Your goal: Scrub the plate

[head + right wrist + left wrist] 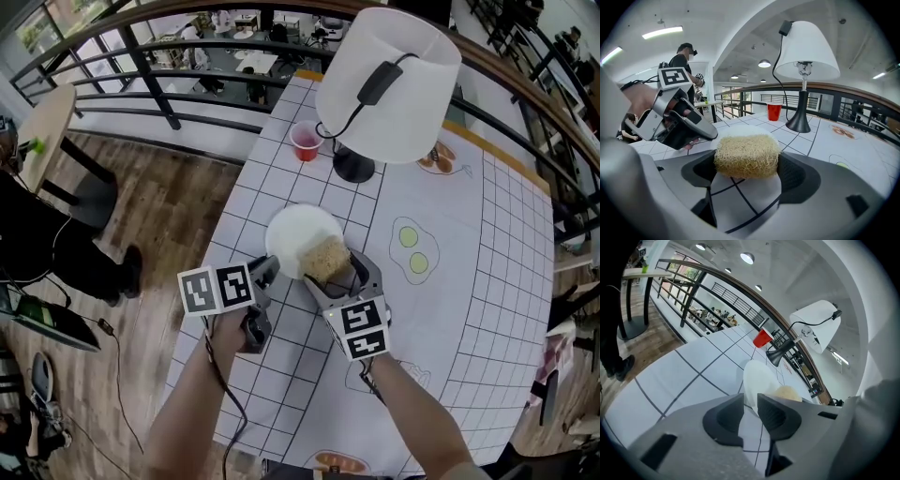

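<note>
A white plate (302,234) lies flat on the grid-patterned tablecloth (459,309). My right gripper (330,272) is shut on a tan fibrous scrub pad (327,259), which rests over the plate's near right edge. In the right gripper view the pad (747,153) fills the gap between the jaws of that gripper (747,165), with the plate (736,131) just beyond. My left gripper (268,271) sits at the plate's near left rim. In its own view the jaws of the left gripper (750,401) stand slightly apart with the plate's (758,375) rim at their tips and the pad (788,392) to the right.
A lamp with a white shade (389,84) and black base (354,164) stands just beyond the plate, and a red cup (306,141) to its left. The table's left edge (220,234) drops to a wooden floor. A dark-clothed person (37,234) stands far left, and a railing (141,94) runs behind.
</note>
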`<state>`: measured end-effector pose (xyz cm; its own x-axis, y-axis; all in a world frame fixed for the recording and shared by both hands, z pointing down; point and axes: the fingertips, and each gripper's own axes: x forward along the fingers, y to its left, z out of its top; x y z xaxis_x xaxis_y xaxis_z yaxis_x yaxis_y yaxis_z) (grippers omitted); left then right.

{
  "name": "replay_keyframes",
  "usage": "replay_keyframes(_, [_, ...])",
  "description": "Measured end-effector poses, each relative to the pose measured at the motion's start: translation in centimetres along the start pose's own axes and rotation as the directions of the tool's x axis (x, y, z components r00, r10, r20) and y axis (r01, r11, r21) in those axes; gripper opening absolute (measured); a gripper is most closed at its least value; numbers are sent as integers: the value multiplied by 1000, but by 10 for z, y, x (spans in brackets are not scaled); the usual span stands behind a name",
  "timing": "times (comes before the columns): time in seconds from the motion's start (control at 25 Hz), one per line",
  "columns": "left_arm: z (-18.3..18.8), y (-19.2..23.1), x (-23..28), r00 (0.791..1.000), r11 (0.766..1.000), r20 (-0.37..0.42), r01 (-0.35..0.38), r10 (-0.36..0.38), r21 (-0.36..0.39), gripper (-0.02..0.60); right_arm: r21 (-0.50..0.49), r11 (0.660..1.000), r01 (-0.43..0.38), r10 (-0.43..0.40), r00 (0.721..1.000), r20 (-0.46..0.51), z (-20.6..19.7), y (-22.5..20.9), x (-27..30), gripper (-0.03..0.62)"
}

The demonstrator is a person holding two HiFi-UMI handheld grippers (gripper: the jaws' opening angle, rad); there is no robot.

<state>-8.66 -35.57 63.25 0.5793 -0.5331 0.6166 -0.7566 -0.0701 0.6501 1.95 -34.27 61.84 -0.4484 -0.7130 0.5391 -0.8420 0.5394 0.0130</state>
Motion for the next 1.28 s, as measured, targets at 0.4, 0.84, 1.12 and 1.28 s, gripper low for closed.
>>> replay_keyframes(0.4, [1, -8, 10, 997, 996, -27, 68, -70, -54, 73, -69, 995, -68, 64, 996, -59, -6, 11, 1, 397])
replay_keyframes(0.84, [0, -9, 6, 985, 968, 23, 175, -174, -181, 28, -42, 993, -107, 109, 992, 55, 21, 13, -8, 397])
replay_keyframes(1.12, [0, -10, 6, 987, 973, 28, 161, -159, -167, 28, -224, 956, -191, 213, 974, 80, 90, 35, 29, 397])
replay_keyframes(1.28, [-1, -10, 3, 987, 974, 40, 159, -155, -161, 26, -219, 946, -240, 246, 969, 4, 81, 37, 50, 396])
